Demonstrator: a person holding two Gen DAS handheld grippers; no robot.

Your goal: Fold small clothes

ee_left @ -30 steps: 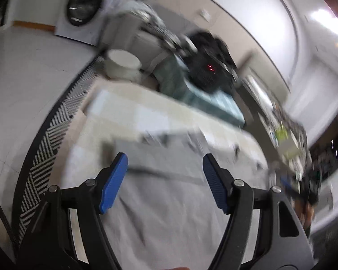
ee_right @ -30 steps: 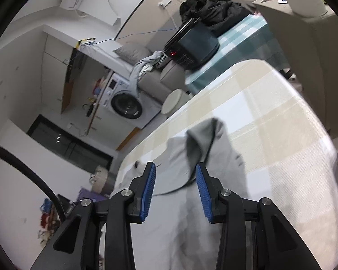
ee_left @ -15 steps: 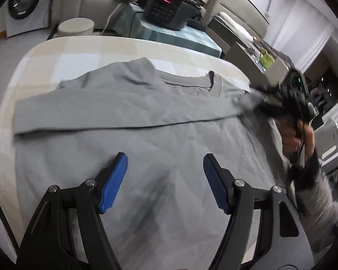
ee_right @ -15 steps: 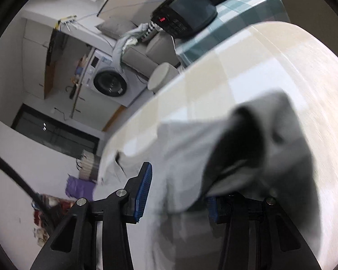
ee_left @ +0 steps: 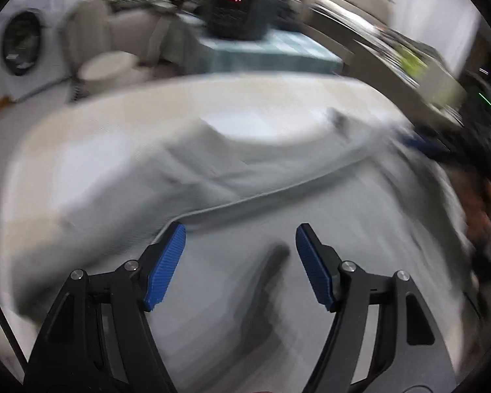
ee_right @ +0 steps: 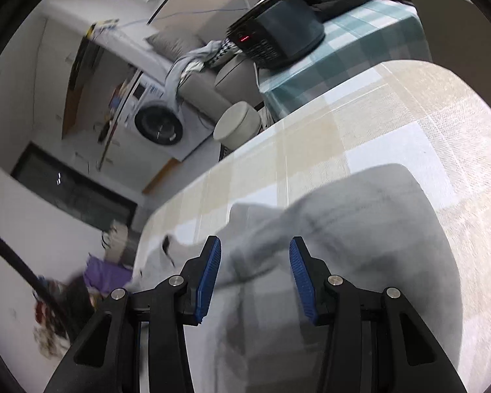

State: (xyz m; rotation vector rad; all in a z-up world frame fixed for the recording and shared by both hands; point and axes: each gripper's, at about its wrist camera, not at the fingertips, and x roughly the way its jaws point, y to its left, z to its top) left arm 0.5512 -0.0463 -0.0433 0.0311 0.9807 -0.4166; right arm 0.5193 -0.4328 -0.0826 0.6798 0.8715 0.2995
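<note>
A grey long-sleeved shirt lies spread on the table, one sleeve folded across its chest. My left gripper hovers open over the shirt's body, just short of the folded sleeve's edge, with nothing between its pads. This view is blurred. At its right edge is the other gripper with a hand on it, beside the shirt's side. In the right wrist view my right gripper stands open low over the shirt. A cloth ridge runs between its jaws, and the pads show bare.
The table wears a beige and white checked cloth and ends just past the shirt. Beyond it stand a black appliance with a red display on a teal checked table, a round stool, a sofa and a washing machine.
The left gripper has swept across the shirt and dipped toward the folded sleeve. The cloth that hung over the right gripper's finger now lies flat on the table.
</note>
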